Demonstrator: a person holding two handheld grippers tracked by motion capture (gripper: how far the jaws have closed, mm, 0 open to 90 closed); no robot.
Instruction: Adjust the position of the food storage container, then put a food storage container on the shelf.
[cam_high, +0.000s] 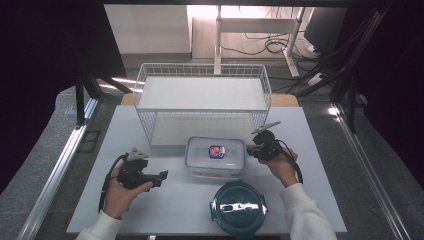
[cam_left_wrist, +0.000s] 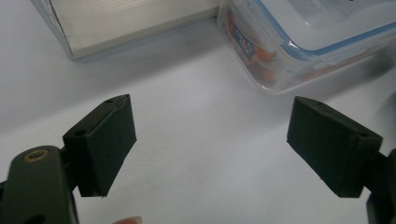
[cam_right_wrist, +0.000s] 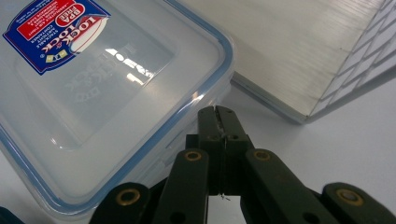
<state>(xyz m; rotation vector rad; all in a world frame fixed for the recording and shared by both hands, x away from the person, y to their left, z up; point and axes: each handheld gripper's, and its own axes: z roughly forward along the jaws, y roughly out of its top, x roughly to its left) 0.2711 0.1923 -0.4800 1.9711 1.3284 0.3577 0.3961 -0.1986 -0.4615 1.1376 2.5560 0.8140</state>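
Clear lidded food container (cam_high: 216, 157) mid-table before the white wire basket (cam_high: 202, 102), right gripper (cam_high: 254, 148) with jaws pressed together holding nothing at its right edge, left gripper (cam_high: 161, 177) gaping wide and empty, apart to its left, round dark lid (cam_high: 238, 207) nearer the person.

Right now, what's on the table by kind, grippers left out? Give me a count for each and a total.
Clear rectangular containers with a blue-sealed lid: 1
Dark round containers: 1
White wire racks: 1
Total: 3
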